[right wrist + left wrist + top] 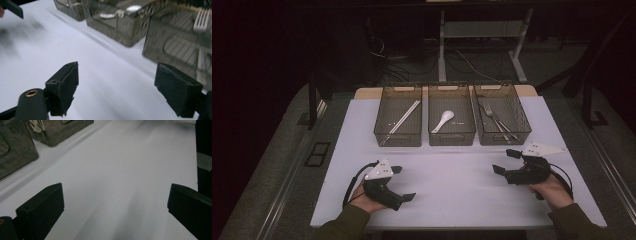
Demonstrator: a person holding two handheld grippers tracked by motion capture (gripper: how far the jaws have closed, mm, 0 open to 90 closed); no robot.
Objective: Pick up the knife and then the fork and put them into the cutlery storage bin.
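A white desk (452,195) carries three smoky clear bins (452,122) in a row along its far edge. The left gripper (403,183) rests near the front-left corner, the right gripper (504,161) near the right edge, both spread wide and holding nothing. Chopsticks (403,117) lie in the left bin, a fork (492,116) in the right, a white spoon (443,121) in the middle.

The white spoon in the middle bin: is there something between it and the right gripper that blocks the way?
Only the bin's own wall. The white spoon lies alone in the middle bin, whose near wall faces the right gripper. The white tabletop between them is bare, and the bin is open on top, so coming from above looks free.
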